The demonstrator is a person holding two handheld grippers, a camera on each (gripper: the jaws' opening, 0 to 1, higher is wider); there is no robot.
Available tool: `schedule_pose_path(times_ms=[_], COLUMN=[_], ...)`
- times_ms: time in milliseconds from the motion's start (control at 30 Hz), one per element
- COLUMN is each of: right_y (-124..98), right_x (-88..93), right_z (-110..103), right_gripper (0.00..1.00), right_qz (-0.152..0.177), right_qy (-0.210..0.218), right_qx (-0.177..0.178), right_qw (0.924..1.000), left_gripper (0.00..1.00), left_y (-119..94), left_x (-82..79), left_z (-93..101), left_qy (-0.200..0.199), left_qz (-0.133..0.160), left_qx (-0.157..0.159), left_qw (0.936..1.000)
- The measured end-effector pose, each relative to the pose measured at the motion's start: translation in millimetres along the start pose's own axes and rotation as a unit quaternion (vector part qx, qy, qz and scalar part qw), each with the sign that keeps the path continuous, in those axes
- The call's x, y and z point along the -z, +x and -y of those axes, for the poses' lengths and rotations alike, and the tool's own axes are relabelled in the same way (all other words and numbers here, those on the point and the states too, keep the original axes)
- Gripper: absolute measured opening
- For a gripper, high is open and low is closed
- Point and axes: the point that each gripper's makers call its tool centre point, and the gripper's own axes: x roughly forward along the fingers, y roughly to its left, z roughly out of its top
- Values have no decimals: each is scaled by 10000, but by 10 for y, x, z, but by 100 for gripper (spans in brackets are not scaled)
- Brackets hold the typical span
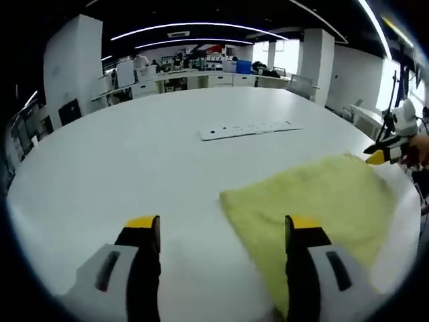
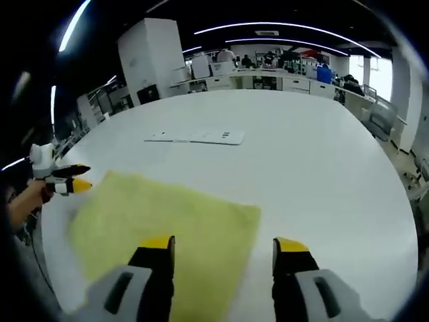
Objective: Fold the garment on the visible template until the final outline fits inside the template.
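The yellow-green garment [image 1: 315,201] is lying flat on the white worktop [image 1: 134,154], its near edge sitting beneath both wide-open, empty claws, left claw [image 1: 223,231] and right claw [image 2: 224,251].

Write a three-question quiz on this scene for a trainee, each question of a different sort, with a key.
1. True or false: the yellow-green cloth lies flat on the white table.
2. Multiple choice: the left gripper has its jaws (A) open, with nothing between them, (B) shut on the cloth, (C) shut on the white strip.
3. Fill in: beyond the cloth, on the table, lies a flat white ____.

Key: 1 true. 2 A. 3 strip. The right gripper is likewise open, its jaws above the cloth's near edge.
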Motion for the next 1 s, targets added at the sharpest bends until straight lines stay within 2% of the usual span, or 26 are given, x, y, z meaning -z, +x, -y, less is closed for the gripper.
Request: schedule_pose_path(times_ms=[267, 367, 500, 600, 867, 1000], right_y=[-293, -375, -486, -558, -713, -768], right_x=[210, 258, 336, 422, 656, 758], right_z=[-264, -369, -441, -450, -470, -487], right_gripper=[57, 57, 56, 54, 47, 44], right_qz=[-179, -212, -267, -371, -545, -609], right_qy=[-95, 11, -23, -141, -339, -308], right_qx=[-370, -593, -754, -771, -775, -818], right_qw=[9991, 9980, 9968, 9962, 9949, 9943], left_gripper=[77, 76, 72, 68, 61, 56], left_y=[-267, -358, -454, -547, -686, -741], left_x=[120, 230, 316, 432, 606, 663], left_z=[133, 189, 284, 358, 461, 512], left_qy=[173, 361, 264, 171, 330, 250], left_qz=[16, -51, -45, -169, -306, -342], left_qx=[417, 608, 930, 1142, 1270, 1327], left_qw=[9990, 9975, 9953, 9932, 9909, 9902])
